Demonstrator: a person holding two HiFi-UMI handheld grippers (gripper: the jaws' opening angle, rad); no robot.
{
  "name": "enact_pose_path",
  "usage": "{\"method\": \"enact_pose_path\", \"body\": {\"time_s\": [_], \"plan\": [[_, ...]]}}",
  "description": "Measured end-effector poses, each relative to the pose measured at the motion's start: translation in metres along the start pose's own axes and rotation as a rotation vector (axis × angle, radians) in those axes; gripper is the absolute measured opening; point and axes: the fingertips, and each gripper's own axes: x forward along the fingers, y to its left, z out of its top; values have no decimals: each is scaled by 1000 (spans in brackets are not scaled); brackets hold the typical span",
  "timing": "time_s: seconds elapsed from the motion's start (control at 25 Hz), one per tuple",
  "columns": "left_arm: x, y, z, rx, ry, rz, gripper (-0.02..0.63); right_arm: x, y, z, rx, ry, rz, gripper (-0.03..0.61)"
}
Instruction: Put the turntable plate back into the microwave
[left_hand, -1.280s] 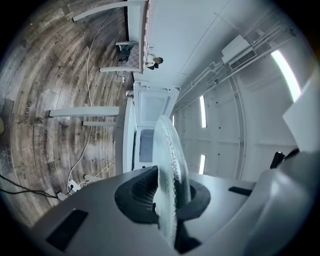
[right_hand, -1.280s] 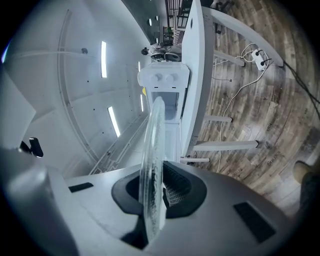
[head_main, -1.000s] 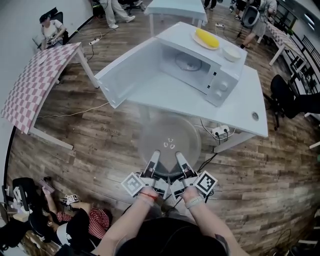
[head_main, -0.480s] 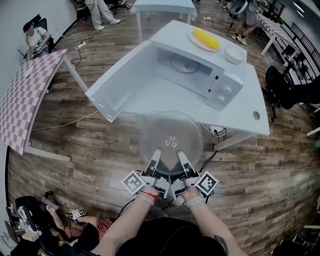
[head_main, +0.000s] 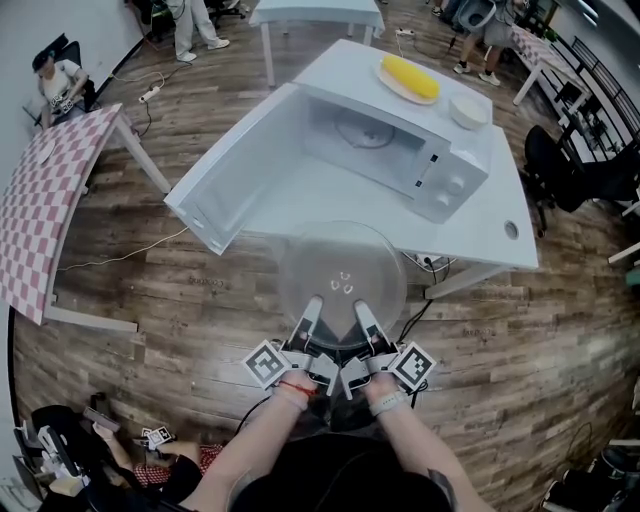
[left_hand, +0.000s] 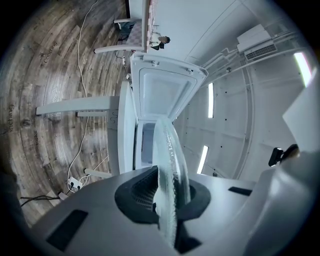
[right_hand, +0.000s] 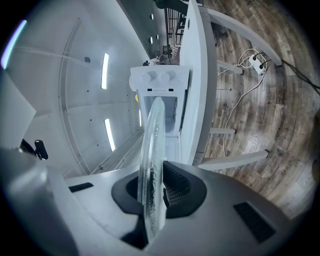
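A round clear glass turntable plate hangs flat in the air in front of the table. My left gripper and right gripper are both shut on its near rim, side by side. The plate shows edge-on between the jaws in the left gripper view and in the right gripper view. The white microwave stands on the white table with its door swung wide open to the left. Its cavity faces me, with the roller ring on its floor.
On top of the microwave lie a plate with a corn cob and a small white bowl. A power strip and cables lie on the wood floor under the table. A checkered table stands at the left. People are at the room's edges.
The plate and both grippers have come nearer to the table's front edge and the open microwave. Both grips are unchanged.
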Motion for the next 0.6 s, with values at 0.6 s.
{"method": "enact_pose_path", "body": {"time_s": [0.6], "plan": [[47, 2, 32, 13, -27, -18, 32, 56, -1, 20, -6, 27, 16, 38]]}}
